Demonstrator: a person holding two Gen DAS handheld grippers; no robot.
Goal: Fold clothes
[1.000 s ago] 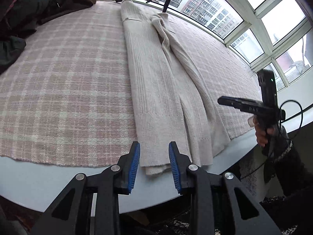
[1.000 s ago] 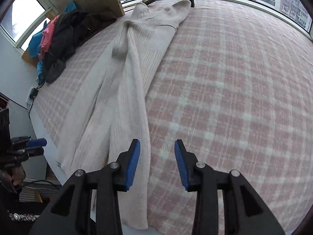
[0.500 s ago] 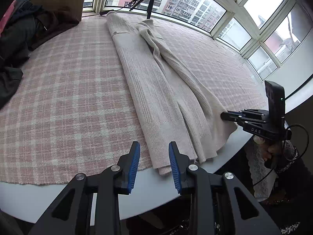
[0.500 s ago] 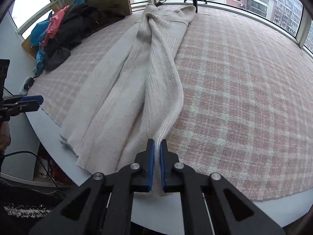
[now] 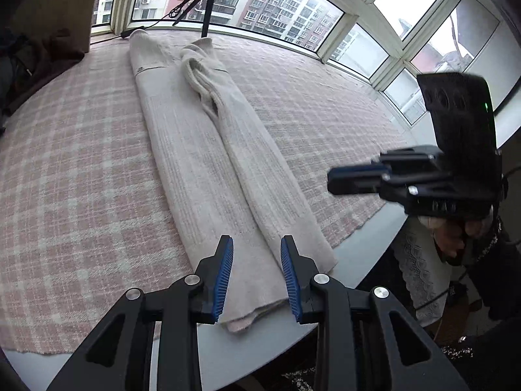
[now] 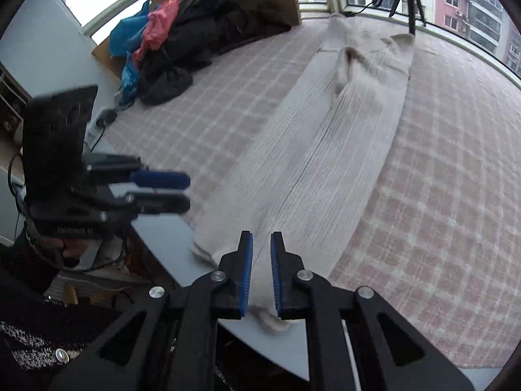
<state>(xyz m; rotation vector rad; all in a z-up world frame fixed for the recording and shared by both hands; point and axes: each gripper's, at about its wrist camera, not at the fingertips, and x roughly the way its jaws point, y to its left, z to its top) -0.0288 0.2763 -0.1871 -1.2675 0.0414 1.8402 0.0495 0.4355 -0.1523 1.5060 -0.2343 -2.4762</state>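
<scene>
A long cream knit garment (image 5: 208, 169) is laid lengthwise on the pink checked blanket (image 5: 65, 169), both long sides folded in to meet along the middle, its near hem hanging just over the table edge (image 5: 260, 342). The left gripper (image 5: 257, 273) is held over that hem with its jaws open and empty. The right gripper (image 6: 261, 270) is narrowed almost shut around the hem; whether cloth is truly pinched cannot be told. The knit is judged soft, limp and stretchy, best gripped at both hem corners.
</scene>
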